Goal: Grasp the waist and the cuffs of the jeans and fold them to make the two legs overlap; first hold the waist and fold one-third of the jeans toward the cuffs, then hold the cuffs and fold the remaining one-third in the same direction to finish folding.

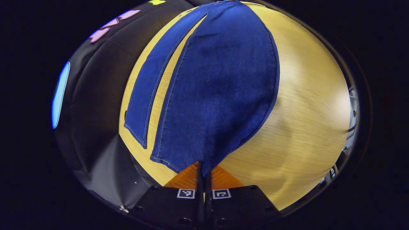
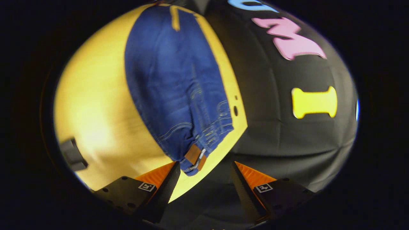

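Observation:
Blue jeans [image 1: 217, 83] lie lengthwise on the wooden table [image 1: 303, 111]. In the left gripper view my left gripper [image 1: 203, 166] is shut on the cuff of the nearer leg, and that corner is pulled up off the wood. The other leg [image 1: 150, 86] lies flat beside it with a narrow strip of table between. In the right gripper view the waist of the jeans [image 2: 195, 156], with its brown patch, sits near the table corner. My right gripper [image 2: 205, 165] is open, its left finger [image 2: 169, 179] right beside the waist and not pressing it.
The table edge [image 2: 243, 127] with two small holes [image 2: 235, 110] runs right next to the waist, with the black cloth wall beyond. A dark object [image 2: 73, 155] sits at the table's far side. Bare wood [image 1: 303, 111] spreads to the right of the legs.

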Motion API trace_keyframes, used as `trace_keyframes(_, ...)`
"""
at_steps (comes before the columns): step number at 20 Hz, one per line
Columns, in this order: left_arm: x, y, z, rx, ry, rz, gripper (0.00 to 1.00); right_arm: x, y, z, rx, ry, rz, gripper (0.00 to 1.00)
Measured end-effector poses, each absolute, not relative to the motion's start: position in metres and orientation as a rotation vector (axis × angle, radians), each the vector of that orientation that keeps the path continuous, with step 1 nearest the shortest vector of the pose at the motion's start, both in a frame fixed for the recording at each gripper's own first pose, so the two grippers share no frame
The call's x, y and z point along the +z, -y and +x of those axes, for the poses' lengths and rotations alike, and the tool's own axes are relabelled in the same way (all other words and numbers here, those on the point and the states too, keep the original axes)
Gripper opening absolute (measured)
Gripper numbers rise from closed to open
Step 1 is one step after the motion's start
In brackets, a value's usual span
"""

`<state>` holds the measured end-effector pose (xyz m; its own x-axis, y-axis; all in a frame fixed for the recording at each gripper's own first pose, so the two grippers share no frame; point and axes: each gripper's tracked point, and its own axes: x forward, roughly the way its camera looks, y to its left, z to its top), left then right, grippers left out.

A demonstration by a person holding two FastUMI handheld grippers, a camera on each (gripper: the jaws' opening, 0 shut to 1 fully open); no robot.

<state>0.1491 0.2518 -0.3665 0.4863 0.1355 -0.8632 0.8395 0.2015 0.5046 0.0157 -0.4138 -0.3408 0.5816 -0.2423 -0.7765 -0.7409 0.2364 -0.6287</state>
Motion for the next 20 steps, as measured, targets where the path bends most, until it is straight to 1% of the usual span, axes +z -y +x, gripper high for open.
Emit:
trace_keyframes(2,-0.367,-0.253,0.149,-0.618,-0.987,1.301,0.06,-0.372,0.43,0.007,0.473,-0.996,-1.373,0.96)
trace_keyframes(3,-0.367,-0.252,0.149,-0.615,-0.993,1.303,0.06,-0.374,0.44,0.01,0.459,-0.998,-1.416,0.96)
trace_keyframes(5,-0.367,-0.252,0.15,-0.609,-0.992,1.302,0.06,-0.377,0.441,0.021,0.446,-0.951,-1.434,0.93)
trace_keyframes(9,-0.367,-0.252,0.151,-0.599,-0.996,1.31,0.05,-0.388,0.421,0.05,0.518,-0.845,-1.535,0.92)
trace_keyframes(11,-0.367,-0.253,0.151,-0.586,-1.002,1.309,0.06,-0.396,0.417,0.064,0.539,-0.837,-1.52,0.91)
trace_keyframes(12,-0.368,-0.253,0.152,-0.578,-1.005,1.307,0.05,-0.404,0.418,0.07,0.545,-0.856,-1.487,0.84)
trace_keyframes(13,-0.368,-0.252,0.152,-0.568,-1.007,1.305,0.06,-0.412,0.419,0.071,0.556,-0.893,-1.444,0.73)
trace_keyframes(14,-0.368,-0.253,0.152,-0.559,-1.008,1.302,0.06,-0.417,0.422,0.074,0.547,-0.909,-1.434,0.65)
trace_keyframes(15,-0.368,-0.252,0.152,-0.55,-1.008,1.299,0.05,-0.418,0.423,0.074,0.555,-0.92,-1.426,0.38)
trace_keyframes(16,-0.368,-0.252,0.153,-0.539,-1.008,1.295,0.06,-0.415,0.42,0.073,0.565,-0.904,-1.429,0.19)
trace_keyframes(17,-0.368,-0.251,0.153,-0.525,-1.007,1.288,0.06,-0.417,0.419,0.069,0.58,-0.911,-1.418,0.24)
trace_keyframes(18,-0.368,-0.251,0.153,-0.51,-1.009,1.28,0.06,-0.412,0.416,0.06,0.596,-0.936,-1.387,0.07)
trace_keyframes(19,-0.368,-0.25,0.151,-0.501,-1.014,1.262,0.06,-0.417,0.416,0.06,0.618,-0.954,-1.35,0.12)
trace_keyframes(20,-0.37,-0.249,0.15,-0.499,-1.022,1.237,0.06,-0.414,0.415,0.054,0.634,-0.973,-1.334,0.1)
